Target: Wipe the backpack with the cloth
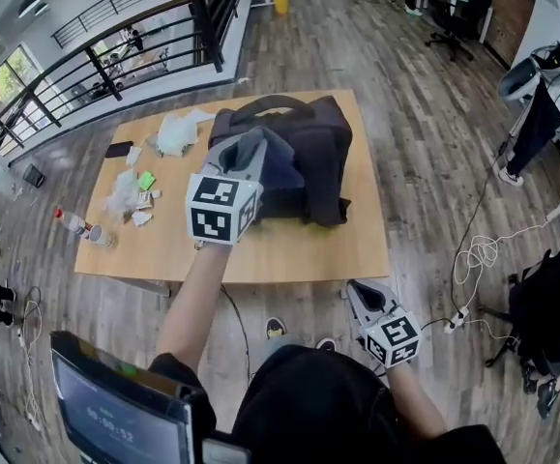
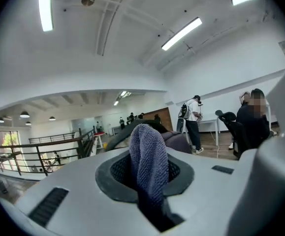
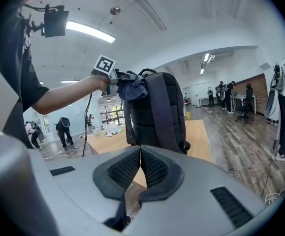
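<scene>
A dark backpack (image 1: 304, 153) stands upright on the wooden table (image 1: 289, 249). My left gripper (image 1: 248, 155) is raised in front of the backpack's top, shut on a blue-grey cloth (image 1: 281, 167). In the left gripper view the cloth (image 2: 147, 151) sticks up between the jaws, and the backpack (image 2: 179, 140) shows just behind it. The right gripper view shows the backpack (image 3: 154, 112) with the cloth (image 3: 131, 88) at its upper left corner. My right gripper (image 1: 360, 296) hangs off the table's front edge, at the right. It (image 3: 140, 165) is shut with nothing between the jaws.
Crumpled white paper (image 1: 178, 131), a dark phone (image 1: 119, 149), small scraps (image 1: 142, 201) and a lying bottle (image 1: 81, 226) sit on the table's left part. White cables (image 1: 478, 259) trail on the floor at right. A railing (image 1: 115, 61) runs behind the table.
</scene>
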Demonstrator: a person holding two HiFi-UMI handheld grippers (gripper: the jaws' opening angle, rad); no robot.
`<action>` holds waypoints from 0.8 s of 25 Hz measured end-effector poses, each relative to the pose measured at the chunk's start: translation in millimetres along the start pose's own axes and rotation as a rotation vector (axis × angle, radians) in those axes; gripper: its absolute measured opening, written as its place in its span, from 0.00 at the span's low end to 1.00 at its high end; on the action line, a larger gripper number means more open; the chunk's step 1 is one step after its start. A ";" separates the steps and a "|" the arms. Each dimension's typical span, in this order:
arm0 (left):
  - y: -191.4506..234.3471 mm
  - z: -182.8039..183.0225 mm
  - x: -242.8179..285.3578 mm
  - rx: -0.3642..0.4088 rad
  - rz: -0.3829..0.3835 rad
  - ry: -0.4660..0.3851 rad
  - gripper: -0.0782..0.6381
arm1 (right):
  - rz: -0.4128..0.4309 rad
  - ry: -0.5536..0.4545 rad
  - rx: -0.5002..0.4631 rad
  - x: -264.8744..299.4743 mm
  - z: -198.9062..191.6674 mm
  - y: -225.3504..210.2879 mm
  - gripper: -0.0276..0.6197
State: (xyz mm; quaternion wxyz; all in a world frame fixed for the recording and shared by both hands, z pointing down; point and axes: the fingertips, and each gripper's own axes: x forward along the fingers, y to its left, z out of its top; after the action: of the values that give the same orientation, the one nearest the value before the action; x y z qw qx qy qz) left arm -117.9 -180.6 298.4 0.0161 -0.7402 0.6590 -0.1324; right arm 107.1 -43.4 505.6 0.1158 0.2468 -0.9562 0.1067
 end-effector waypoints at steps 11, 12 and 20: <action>39.3 -106.9 -28.8 0.131 0.021 0.068 0.21 | 0.040 0.016 -0.015 83.1 24.9 35.0 0.06; 33.7 -138.0 -25.4 0.144 -0.017 0.137 0.21 | 0.040 0.014 -0.015 91.6 29.8 40.0 0.06; 159.7 -217.9 -19.1 -0.021 0.020 0.225 0.21 | -0.009 -0.017 -0.048 152.7 64.7 53.4 0.06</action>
State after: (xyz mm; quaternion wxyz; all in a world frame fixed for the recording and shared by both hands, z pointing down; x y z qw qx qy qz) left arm -322.2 -150.0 473.5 -0.0643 -0.7143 0.6652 -0.2077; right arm -60.4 -83.0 478.1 0.1139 0.2493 -0.9583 0.0811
